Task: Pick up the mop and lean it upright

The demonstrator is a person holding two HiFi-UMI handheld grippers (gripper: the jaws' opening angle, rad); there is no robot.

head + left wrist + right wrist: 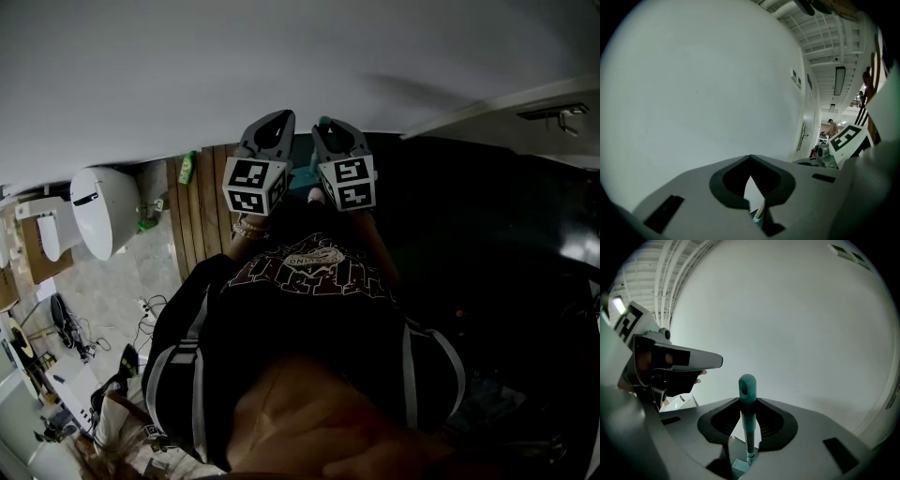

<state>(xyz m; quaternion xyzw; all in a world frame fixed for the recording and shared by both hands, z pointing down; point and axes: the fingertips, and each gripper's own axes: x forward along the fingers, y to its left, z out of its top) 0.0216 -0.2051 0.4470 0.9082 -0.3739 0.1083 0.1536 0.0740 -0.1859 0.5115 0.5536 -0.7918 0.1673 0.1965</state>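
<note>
One mop handle [748,416] between right fingers [785,426]

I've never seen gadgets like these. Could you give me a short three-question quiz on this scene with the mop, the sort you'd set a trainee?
1. True or false: the teal plastic mop handle, with a hanging hole in its tip, stands between the jaws of the right gripper.
2. In the right gripper view, what is behind the handle's tip? A: a window. B: a plain white wall. C: a bookshelf.
3. Fill in: the handle stands roughly ___, tip at the top, not lying flat.

Key: 1 true; 2 B; 3 upright.
</note>
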